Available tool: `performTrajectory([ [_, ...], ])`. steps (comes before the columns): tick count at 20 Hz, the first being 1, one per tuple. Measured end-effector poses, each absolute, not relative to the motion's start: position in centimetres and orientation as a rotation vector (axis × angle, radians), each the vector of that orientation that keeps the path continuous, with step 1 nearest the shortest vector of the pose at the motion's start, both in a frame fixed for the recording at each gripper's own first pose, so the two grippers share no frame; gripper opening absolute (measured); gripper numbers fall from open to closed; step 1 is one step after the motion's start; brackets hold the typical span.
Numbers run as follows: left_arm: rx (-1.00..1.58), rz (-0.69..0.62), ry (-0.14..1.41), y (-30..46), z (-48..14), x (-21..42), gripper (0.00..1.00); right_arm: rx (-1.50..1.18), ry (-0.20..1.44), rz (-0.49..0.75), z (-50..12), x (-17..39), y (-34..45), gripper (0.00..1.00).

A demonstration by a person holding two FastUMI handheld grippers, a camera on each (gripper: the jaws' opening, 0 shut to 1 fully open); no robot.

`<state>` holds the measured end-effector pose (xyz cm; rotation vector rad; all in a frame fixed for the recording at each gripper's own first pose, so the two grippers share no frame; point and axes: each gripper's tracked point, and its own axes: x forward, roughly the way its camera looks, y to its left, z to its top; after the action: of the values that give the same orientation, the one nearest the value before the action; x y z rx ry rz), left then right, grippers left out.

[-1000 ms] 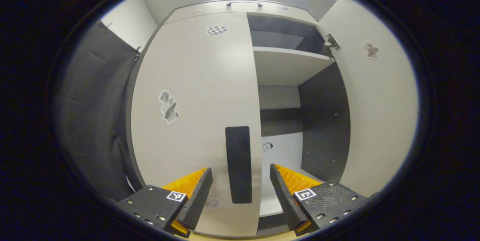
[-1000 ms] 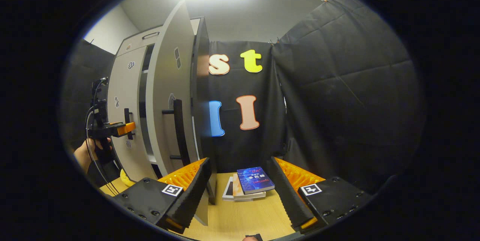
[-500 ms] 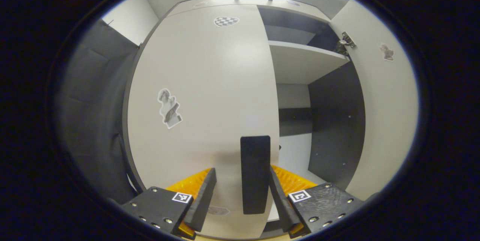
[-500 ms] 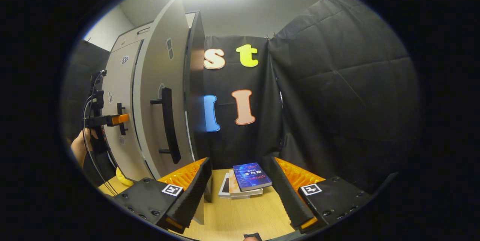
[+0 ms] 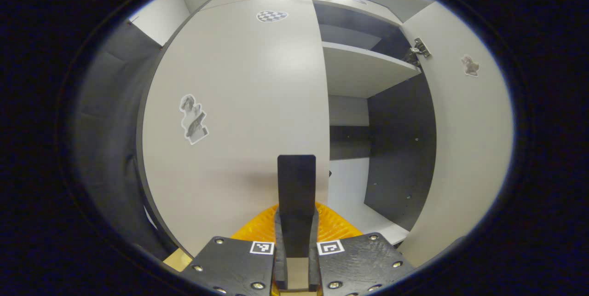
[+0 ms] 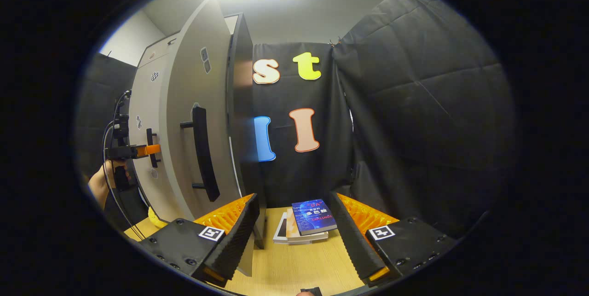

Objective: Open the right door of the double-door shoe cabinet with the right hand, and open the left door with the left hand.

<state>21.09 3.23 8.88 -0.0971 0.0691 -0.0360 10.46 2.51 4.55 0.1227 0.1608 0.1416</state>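
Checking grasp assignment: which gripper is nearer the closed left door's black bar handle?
Left. The left gripper is clamped on that black bar handle; the right gripper hangs open beside the opened right door.

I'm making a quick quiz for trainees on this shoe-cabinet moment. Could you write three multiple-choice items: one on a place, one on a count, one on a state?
1. Where does the stack of books lie?
A. on the wooden floor right of the cabinet
B. on a cabinet shelf
C. on top of the cabinet

2. How many stickers show on the left door in the left gripper view?
A. none
B. two
C. five

3. What is the left claw doing?
A. hanging open
B. shut on the left door handle
C. holding a book

Answers:
1 A, the books rest on the floor by the cloth wall.
2 B, one near the top, one at mid-height.
3 B, both fingers press on the handle.
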Motion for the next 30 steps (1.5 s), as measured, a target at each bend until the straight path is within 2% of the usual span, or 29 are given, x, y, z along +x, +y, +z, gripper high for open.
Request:
performTrajectory([
  [4,-0.098,0.018,0.06,3.4,8.8,20.5,0.09,0.126,0.161,0.201,4.7,10.9,3.3,0.97],
  [12,-0.079,-0.022,0.054,4.1,8.8,19.1,0.08,0.108,0.15,0.231,5.7,8.8,5.1,0.97],
  [13,-0.082,-0.034,0.055,4.2,8.8,19.0,0.08,0.099,0.144,0.229,5.9,8.3,5.6,0.92],
  [14,-0.088,-0.043,0.055,4.4,8.9,18.9,0.08,0.091,0.14,0.232,6.1,7.7,6.2,0.97],
  [27,-0.102,-0.151,0.045,5.8,9.1,16.4,0.08,0.036,0.118,0.205,8.1,2.4,11.6,0.97],
  [28,-0.099,-0.155,0.044,5.8,9.0,16.3,0.08,0.039,0.118,0.204,8.1,2.2,11.9,0.93],
  [30,-0.1,-0.159,0.04,5.9,9.1,16.3,0.08,0.042,0.122,0.202,8.0,1.9,12.6,0.93],
])
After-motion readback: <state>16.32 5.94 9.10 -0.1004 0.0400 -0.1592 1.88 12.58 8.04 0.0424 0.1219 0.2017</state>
